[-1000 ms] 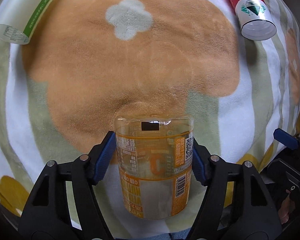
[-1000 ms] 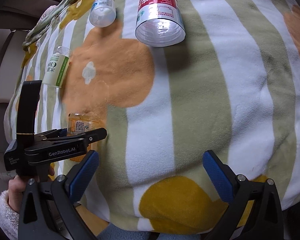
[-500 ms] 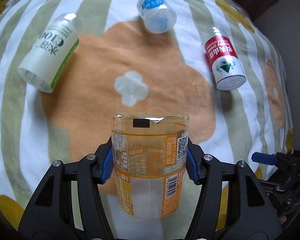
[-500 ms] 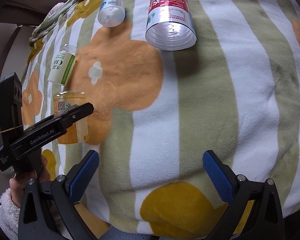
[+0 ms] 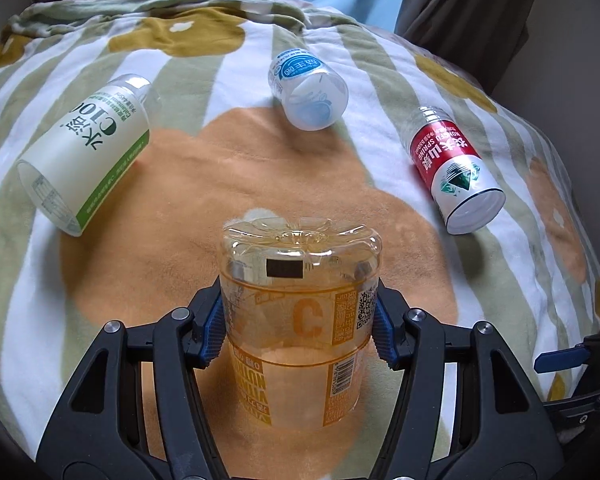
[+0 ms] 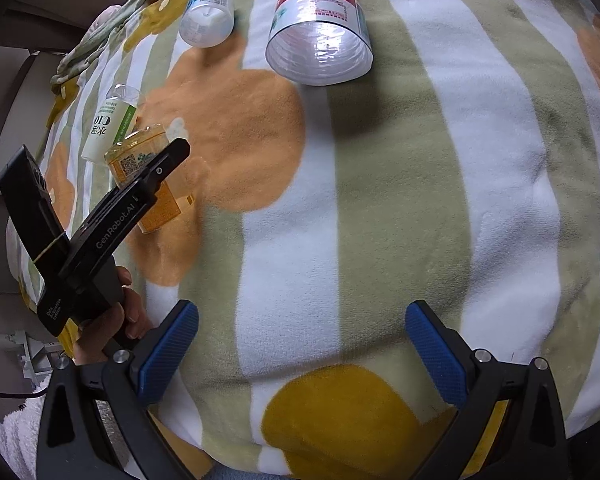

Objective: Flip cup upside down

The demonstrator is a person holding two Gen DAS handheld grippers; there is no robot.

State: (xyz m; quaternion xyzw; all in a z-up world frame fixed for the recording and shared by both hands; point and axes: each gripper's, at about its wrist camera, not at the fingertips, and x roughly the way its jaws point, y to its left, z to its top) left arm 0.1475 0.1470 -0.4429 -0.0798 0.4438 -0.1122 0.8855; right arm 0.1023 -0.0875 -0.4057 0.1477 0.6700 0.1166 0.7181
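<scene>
- Both views are evenly lit by soft, diffuse daylight; colours on the striped fleece blanket with orange flower patches read clearly.
- The lying clear cup with a red label throws a soft shadow toward 5 o'clock in the right wrist view.
- Mild glare sits on the domed base of the clear plastic cup with an orange label.
- Strong fisheye bending curves the stripes, with black vignetting in the corners.
- Focus is sharp centrally, softer toward the rims.
</scene>
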